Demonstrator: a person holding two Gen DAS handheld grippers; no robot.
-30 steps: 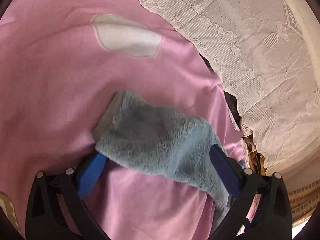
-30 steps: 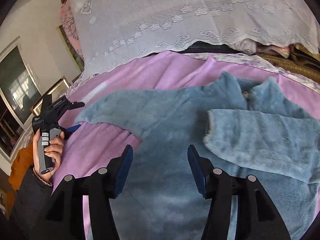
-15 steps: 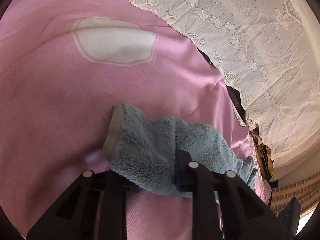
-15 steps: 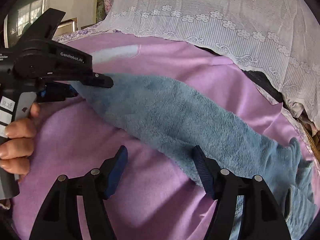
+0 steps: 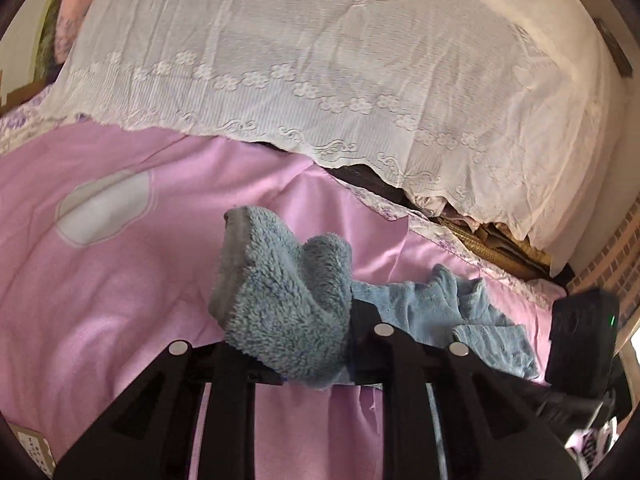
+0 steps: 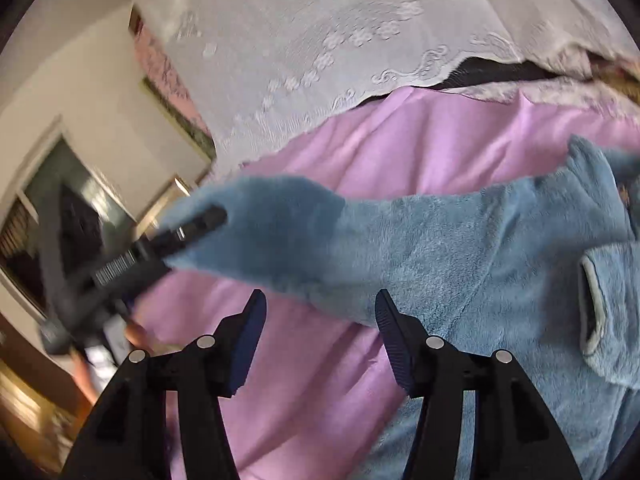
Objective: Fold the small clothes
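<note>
On the pink bedsheet, we find our left tool now clamped on the fluffy blue sleeve, lifted for folding; right tool open, empty.

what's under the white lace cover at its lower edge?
Below the lace cover hem, a dark gap shows, plus woven tan material at the right and the pink sheet running in under it. Whatever the cover drapes over is hidden.

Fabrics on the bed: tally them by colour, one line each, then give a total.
Blue fleece garment: 1
Pink sheet: 1
White lace cover: 1
Total: 3
</note>
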